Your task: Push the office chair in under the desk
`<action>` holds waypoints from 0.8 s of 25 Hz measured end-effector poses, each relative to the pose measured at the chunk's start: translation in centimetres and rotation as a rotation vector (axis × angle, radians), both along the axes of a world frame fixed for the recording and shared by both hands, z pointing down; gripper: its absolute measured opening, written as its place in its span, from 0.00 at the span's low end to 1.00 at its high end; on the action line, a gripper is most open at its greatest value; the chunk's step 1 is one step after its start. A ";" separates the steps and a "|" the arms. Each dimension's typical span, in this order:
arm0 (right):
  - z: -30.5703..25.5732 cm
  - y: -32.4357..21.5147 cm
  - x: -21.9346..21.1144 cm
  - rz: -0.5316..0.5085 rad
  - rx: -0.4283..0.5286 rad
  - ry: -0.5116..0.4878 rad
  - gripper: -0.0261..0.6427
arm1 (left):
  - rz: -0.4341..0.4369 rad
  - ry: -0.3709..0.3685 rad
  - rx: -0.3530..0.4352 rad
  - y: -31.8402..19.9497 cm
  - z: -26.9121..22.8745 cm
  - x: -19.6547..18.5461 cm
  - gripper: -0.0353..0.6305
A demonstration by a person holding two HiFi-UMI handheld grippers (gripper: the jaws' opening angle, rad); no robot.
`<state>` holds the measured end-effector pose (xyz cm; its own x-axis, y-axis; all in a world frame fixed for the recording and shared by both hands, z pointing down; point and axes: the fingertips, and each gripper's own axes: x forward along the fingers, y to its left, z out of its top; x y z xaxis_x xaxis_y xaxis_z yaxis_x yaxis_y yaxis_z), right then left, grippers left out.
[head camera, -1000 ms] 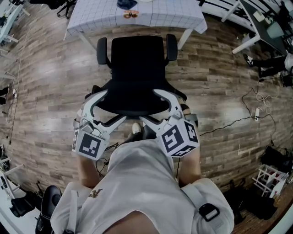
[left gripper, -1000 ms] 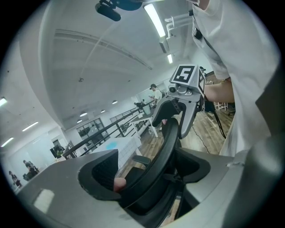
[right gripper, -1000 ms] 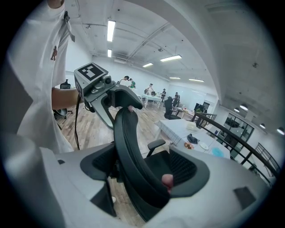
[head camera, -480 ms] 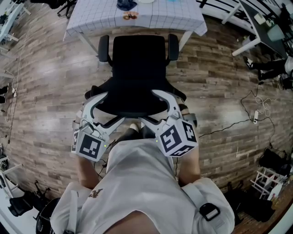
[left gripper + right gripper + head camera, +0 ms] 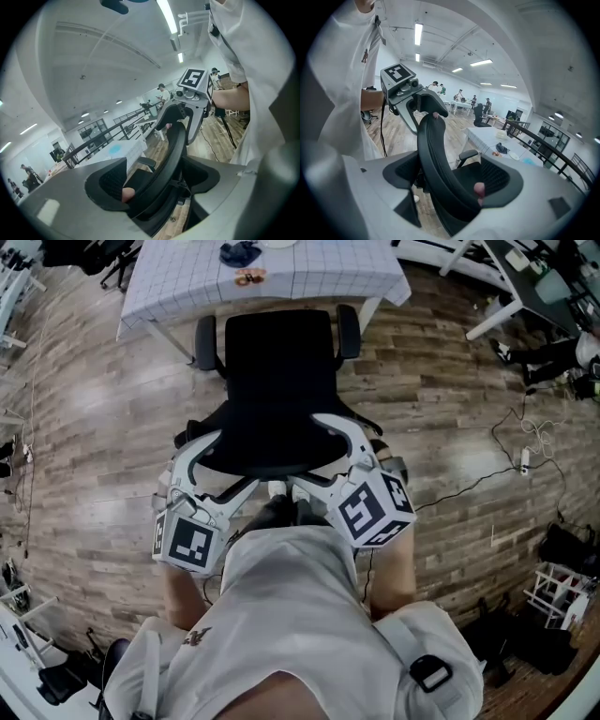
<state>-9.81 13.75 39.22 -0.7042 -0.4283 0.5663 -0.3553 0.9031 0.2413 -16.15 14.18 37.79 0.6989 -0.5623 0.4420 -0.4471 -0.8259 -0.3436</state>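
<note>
we noted left fingers closing, right fingers opening, both spread astride the chair back; the loose hold could slew it into the desk.

A: Colours on the office chair?
B: All black: seat, backrest, armrests.
A: Desk?
B: White legs. Tablecloth is white with a thin dark grid. There's a dark blue item on it, with a small orange-brown one just beside.
A: Floor?
B: Wood planks, mixed brown and grey. Black cable across it.
A: Anything else patterned?
B: Left marker cube and right marker cube — white faces, black square patterns. Shirt is white, strap buckle black.
</note>
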 end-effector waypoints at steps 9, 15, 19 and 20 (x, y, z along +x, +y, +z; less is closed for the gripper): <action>0.3 -1.7 -0.3 -0.020 -0.014 -0.007 0.69 | 0.011 -0.004 -0.023 -1.5 0.2 -0.2 0.61; 0.5 -2.4 0.7 0.002 -0.008 -0.004 0.69 | 0.034 -0.003 -0.012 -2.3 0.3 0.7 0.61; 0.4 -3.0 1.4 0.009 0.001 -0.003 0.69 | 0.034 -0.002 -0.010 -2.9 0.3 1.3 0.61; 0.3 -3.2 1.6 0.009 0.002 -0.005 0.69 | 0.031 -0.001 -0.010 -3.0 0.2 1.6 0.61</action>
<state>-8.16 10.58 39.56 -0.7032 -0.4357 0.5619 -0.3644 0.8994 0.2413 -14.59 11.14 38.03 0.7156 -0.5356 0.4485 -0.4204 -0.8429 -0.3358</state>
